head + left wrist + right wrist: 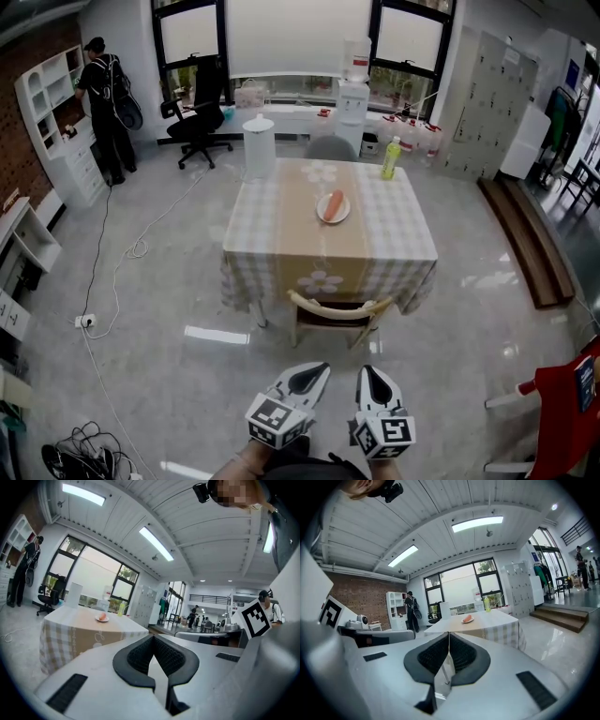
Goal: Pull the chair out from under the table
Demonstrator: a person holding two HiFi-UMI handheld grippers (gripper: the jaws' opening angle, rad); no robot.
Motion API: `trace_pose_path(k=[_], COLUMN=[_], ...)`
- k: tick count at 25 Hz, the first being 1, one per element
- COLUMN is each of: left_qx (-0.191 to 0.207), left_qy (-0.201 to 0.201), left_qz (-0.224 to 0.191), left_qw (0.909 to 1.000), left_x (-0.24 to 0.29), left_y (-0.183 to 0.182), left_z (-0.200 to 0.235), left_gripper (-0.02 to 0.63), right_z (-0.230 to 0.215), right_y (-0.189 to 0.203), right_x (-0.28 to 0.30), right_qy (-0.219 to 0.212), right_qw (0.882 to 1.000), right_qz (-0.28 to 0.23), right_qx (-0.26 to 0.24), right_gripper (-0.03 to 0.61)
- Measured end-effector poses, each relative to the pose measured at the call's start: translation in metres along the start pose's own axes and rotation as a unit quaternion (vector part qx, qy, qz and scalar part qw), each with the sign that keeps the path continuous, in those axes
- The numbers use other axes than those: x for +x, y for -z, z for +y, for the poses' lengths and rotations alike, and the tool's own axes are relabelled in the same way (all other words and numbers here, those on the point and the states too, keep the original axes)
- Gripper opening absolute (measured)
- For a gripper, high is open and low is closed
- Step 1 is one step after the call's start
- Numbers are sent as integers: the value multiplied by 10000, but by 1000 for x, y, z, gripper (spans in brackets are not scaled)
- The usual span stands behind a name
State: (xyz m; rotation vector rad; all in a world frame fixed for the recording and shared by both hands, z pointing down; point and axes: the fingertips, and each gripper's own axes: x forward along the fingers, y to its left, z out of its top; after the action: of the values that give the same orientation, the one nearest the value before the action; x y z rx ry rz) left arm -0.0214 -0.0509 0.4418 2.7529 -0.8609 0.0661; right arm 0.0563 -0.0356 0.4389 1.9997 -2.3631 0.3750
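A light wooden chair (pixel 337 315) with a curved backrest stands tucked under the near side of a table (pixel 281 244) draped in a checked cloth with a tan runner. My left gripper (pixel 307 372) and right gripper (pixel 370 376) are side by side at the bottom of the head view, both shut and empty, a short stretch of floor short of the chair. In the left gripper view the table (pixel 70 630) shows past the shut left gripper (pixel 152 641). In the right gripper view the table (pixel 487 623) lies beyond the shut right gripper (pixel 449 639).
On the table sit a plate with an orange item (pixel 333 207) and a yellow-green bottle (pixel 391 157). A grey chair (pixel 330 147) is at the far side. A red chair (pixel 562 412) stands at right, cables (pixel 89 323) at left. A person (pixel 105 108) stands by white shelves.
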Motion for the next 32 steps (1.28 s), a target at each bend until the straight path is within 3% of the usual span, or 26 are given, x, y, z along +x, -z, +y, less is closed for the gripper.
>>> trace_pose_path(k=[5,17,32], left_qx=[152,137,162], left_qy=[-55,329,312], left_qz=[11,272,375], left_qw=[9999,9990,9987], left_x=[11,2,39], left_y=[0,18,19], left_z=[19,0,20], left_gripper=[9,9,9], right_z=[3,12,-13], right_y=[1,17,19], right_x=[15,1,36], right_qy=[-48,-111,-216], right_qw=[9997,9999,9997], right_qz=[-228,-25,66], right_qx=[34,37,72], right_gripper=[11,12,12])
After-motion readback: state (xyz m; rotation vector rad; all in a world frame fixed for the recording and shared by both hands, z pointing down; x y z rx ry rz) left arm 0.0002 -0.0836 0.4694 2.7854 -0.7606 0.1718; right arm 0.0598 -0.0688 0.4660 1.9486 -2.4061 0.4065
